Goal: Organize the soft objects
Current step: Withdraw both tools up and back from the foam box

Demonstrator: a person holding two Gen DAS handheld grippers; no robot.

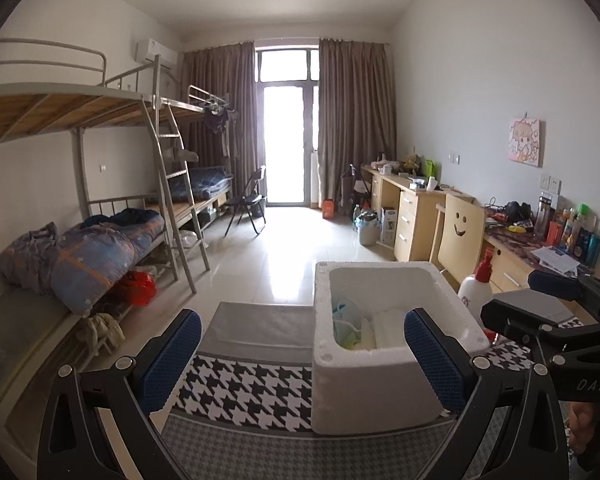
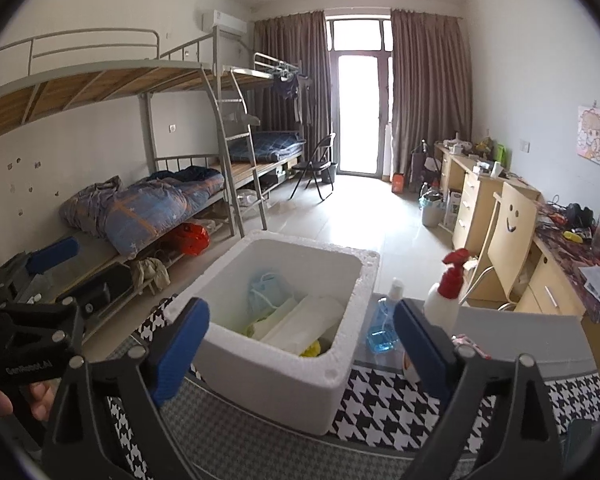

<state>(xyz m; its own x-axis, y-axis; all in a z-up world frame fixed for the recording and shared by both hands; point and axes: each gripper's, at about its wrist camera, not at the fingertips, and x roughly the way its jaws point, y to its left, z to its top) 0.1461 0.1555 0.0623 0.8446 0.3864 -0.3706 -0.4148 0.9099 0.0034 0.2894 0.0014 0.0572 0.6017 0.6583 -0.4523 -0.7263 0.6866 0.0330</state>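
The blue fingers (image 2: 180,354) of the right gripper (image 2: 300,356) stand wide apart and hold nothing. The left gripper (image 1: 300,356) is wide open too, with nothing in it. Both hang in front of the white foam box (image 2: 284,376), not touching it.

The box sits on a black-and-white checked cloth (image 1: 244,392), open side up. Inside lie the soft things: a light blue face mask (image 2: 266,294) with its loops up, a folded white pad (image 2: 300,322) lying long-ways toward the back corner, and a bit of yellow (image 2: 312,349).

White letters on the right gripper read "DAS" in the left view. The left gripper reads "GenRobot.AI" in the right view.

A blue bottle (image 2: 384,320) and a red-topped spray bottle (image 2: 446,292) stand just beside the box.
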